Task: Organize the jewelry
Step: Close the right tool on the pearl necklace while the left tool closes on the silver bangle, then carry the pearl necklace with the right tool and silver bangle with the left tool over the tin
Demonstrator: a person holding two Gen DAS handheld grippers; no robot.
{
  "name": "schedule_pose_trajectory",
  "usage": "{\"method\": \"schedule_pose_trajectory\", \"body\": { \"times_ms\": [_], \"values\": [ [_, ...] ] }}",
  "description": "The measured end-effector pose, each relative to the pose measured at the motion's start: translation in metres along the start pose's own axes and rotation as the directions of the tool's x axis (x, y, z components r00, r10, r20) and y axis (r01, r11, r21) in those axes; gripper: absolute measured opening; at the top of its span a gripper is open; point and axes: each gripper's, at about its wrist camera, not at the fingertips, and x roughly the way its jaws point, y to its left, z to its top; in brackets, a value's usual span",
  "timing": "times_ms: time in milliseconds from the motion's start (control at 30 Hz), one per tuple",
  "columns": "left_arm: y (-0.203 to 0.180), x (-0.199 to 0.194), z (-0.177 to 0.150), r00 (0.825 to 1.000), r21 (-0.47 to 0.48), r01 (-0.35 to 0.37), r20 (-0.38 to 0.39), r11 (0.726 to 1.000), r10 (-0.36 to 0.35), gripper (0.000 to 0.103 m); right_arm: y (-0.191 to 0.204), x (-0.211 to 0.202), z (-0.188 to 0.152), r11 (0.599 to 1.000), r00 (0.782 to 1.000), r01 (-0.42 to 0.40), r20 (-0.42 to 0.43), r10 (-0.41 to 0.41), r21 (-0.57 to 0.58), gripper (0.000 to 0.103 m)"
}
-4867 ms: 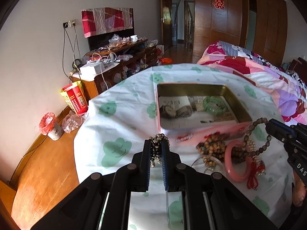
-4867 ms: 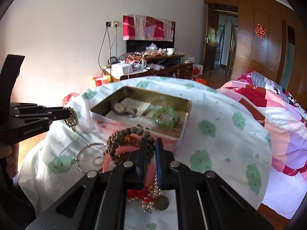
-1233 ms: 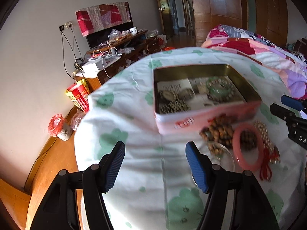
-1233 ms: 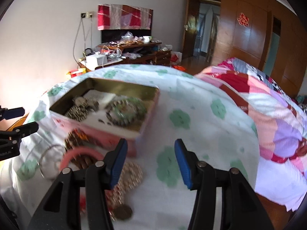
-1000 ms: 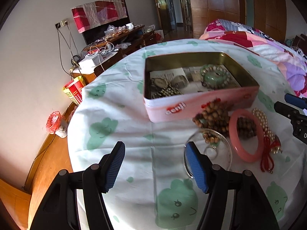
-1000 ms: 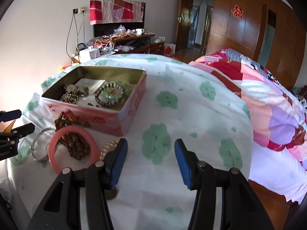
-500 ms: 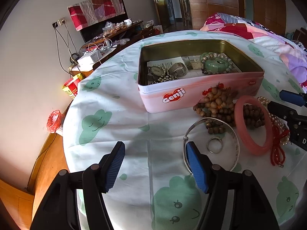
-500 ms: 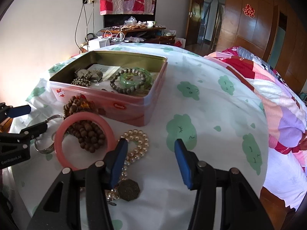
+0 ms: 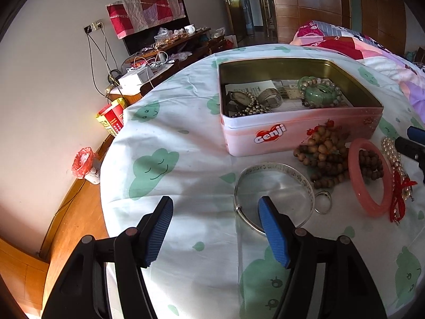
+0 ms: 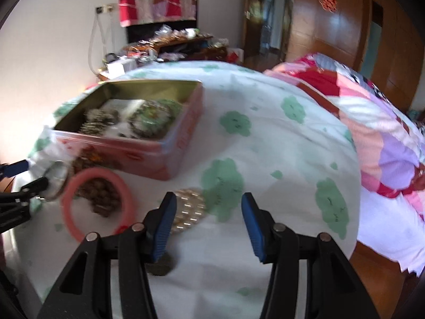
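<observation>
Right wrist view motion-blurred; tin (image 10: 148, 156) contents indistinct

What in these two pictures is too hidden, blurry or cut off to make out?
- Right wrist view: motion blur smears everything in the pink tin; single pieces there cannot be told apart.
- Right wrist view: the pearl strand is partly behind a finger of the right tongs.
- Left wrist view: the silver bangle is partly behind a finger of the left tongs.
- Left wrist view: the printed paper in the tin is too small to read.
</observation>
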Motion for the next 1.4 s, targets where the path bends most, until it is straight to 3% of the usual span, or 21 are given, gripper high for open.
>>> {"method": "schedule_pose_trajectory", "body": {
  "times_ms": [133,200,367,433,533,600,700,1000,1200,1233,1300,1333,1367,1400],
  "values": [
    [-0.001,-0.001,0.000,1.000,-0.001,0.008,0.002,1.000,-0.008,0.066,0.016,0.008,-0.004,0.998,1.000,-0.003,-0.028,0.001,-0.059,0.053],
    [-0.003,-0.002,-0.001,1.000,0.008,0.020,0.004,1.000,-0.020,0.063,0.016,0.015,-0.008,0.998,0.999,-0.004,-0.052,0.000,-0.060,0.045],
    [-0.012,-0.005,-0.002,0.998,0.039,0.062,0.007,0.997,-0.062,0.038,0.013,0.015,-0.010,0.998,0.999,-0.014,-0.046,0.011,-0.056,0.029],
    [-0.014,-0.007,-0.002,0.997,0.050,0.079,0.009,0.996,-0.080,0.030,0.017,0.014,-0.011,0.997,0.999,-0.016,-0.041,0.013,-0.076,0.016],
    [-0.016,-0.009,-0.002,0.994,0.053,0.106,0.007,0.993,-0.106,0.015,0.021,0.012,-0.012,0.995,0.999,-0.022,-0.035,0.018,-0.093,0.015],
    [-0.013,-0.011,-0.001,0.992,0.044,0.128,0.004,0.991,-0.128,0.011,0.019,0.007,-0.012,0.996,0.999,-0.050,-0.017,0.049,-0.076,0.008],
    [-0.011,-0.015,0.000,0.991,0.043,0.136,0.011,0.990,-0.136,0.000,0.020,-0.004,-0.007,0.995,0.998,-0.052,0.021,0.054,-0.079,0.008],
    [-0.008,-0.038,0.007,0.988,0.065,0.135,0.066,0.989,-0.140,0.000,0.019,-0.021,0.002,0.997,0.995,-0.034,0.087,0.040,-0.074,0.008],
    [0.008,-0.029,0.012,0.983,-0.034,0.179,0.044,0.983,-0.177,0.001,0.020,-0.039,0.010,0.997,0.987,-0.044,0.153,0.054,-0.071,0.008],
    [0.009,-0.025,0.013,0.984,-0.042,0.178,0.026,0.983,-0.177,0.005,0.020,-0.041,0.010,0.996,0.985,-0.045,0.164,0.056,-0.071,0.008],
    [0.011,-0.018,0.011,0.982,-0.074,0.190,0.006,0.979,-0.190,0.024,0.019,-0.044,0.012,0.996,0.981,-0.054,0.184,0.065,-0.065,0.008],
    [0.011,-0.016,0.009,0.981,-0.086,0.194,0.002,0.977,-0.194,0.044,0.019,-0.044,0.012,0.996,0.980,-0.056,0.188,0.067,-0.062,0.008],
    [0.010,-0.014,0.008,0.982,-0.092,0.188,0.002,0.978,-0.189,0.056,0.019,-0.044,0.012,0.996,0.979,-0.059,0.191,0.070,-0.059,0.008],
    [0.008,-0.013,0.008,0.985,-0.085,0.174,0.009,0.981,-0.174,0.056,0.019,-0.044,0.013,0.997,0.978,-0.061,0.195,0.071,-0.057,0.008]
  ]
}}
